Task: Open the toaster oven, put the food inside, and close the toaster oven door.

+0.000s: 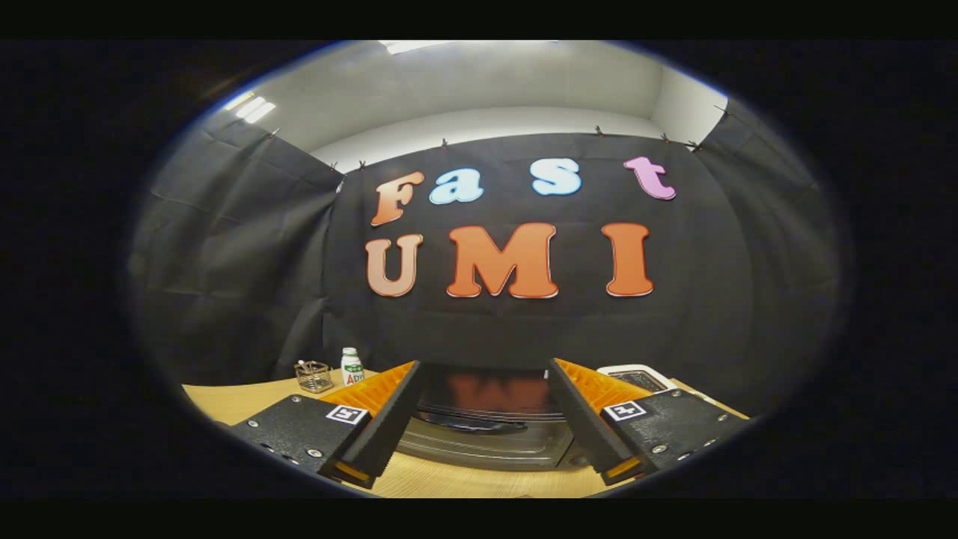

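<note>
The toaster oven [485,430] stands on the wooden table just beyond my fingers, seen between them. Its dark glass door is upright and shut, with a dark handle bar [471,424] across the upper part of the door. My gripper [483,367] is open, its two fingers spread wide to either side of the oven front, with nothing between them. The fingers do not touch the oven. The food is hidden from this angle.
A small wire basket [313,376] and a white bottle with a green label [351,366] stand on the table [239,400] behind my left finger. A white tray-like object [636,376] lies behind my right finger. Black cloth walls close the booth behind the table.
</note>
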Motion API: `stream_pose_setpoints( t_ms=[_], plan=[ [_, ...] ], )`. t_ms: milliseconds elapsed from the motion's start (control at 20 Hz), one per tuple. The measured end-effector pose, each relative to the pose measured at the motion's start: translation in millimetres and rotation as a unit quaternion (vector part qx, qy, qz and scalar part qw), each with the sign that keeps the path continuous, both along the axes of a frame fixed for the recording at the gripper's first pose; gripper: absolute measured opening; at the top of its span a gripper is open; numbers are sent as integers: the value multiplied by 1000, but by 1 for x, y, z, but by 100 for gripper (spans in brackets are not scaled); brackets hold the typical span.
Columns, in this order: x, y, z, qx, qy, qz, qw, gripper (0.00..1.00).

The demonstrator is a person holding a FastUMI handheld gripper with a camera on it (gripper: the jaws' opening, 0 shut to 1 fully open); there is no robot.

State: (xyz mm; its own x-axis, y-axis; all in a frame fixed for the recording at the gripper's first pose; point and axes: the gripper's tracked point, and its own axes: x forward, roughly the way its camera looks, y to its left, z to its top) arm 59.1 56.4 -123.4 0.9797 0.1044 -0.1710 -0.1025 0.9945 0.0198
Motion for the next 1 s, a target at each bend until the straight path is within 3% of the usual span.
stream_pose_setpoints(
  t_ms=[300,650,1000],
  plan=[
    [26,10,-54,24,57,-4,998,99],
    [34,8,-98,3,107,-16,994,99],
    [24,9,-95,1,87,-16,996,94]
  ],
)
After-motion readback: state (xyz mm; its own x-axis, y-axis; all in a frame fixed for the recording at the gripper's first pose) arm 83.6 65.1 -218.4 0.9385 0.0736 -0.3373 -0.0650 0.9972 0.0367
